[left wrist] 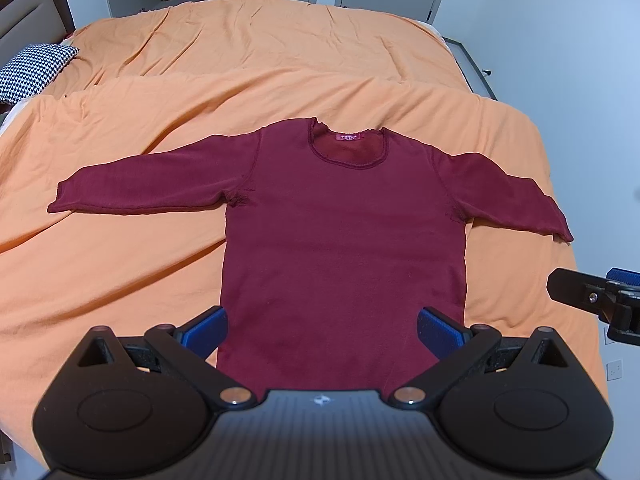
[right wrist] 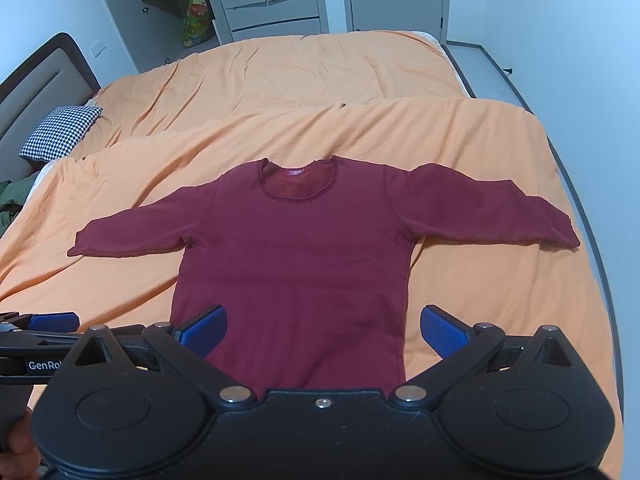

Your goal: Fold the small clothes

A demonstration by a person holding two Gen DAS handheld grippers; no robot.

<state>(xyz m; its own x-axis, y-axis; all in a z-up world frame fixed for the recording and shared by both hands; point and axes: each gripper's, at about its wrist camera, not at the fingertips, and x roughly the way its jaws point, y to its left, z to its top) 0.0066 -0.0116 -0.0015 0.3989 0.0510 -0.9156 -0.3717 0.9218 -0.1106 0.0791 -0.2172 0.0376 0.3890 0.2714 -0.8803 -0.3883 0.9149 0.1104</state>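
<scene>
Your left gripper (left wrist: 322, 330) body hides the maroon shirt (left wrist: 340, 240) hem. The neck label (left wrist: 349, 137) text is too small to read. Left-view frame edge cuts off the houndstooth pillow (left wrist: 34, 70) and right gripper (left wrist: 596, 300).

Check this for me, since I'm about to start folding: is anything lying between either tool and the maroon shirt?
Nothing visible. The maroon shirt lies flat and bare on the orange duvet. The left tool and right tool hang open at its hem. The checked pillow sits far off.
</scene>
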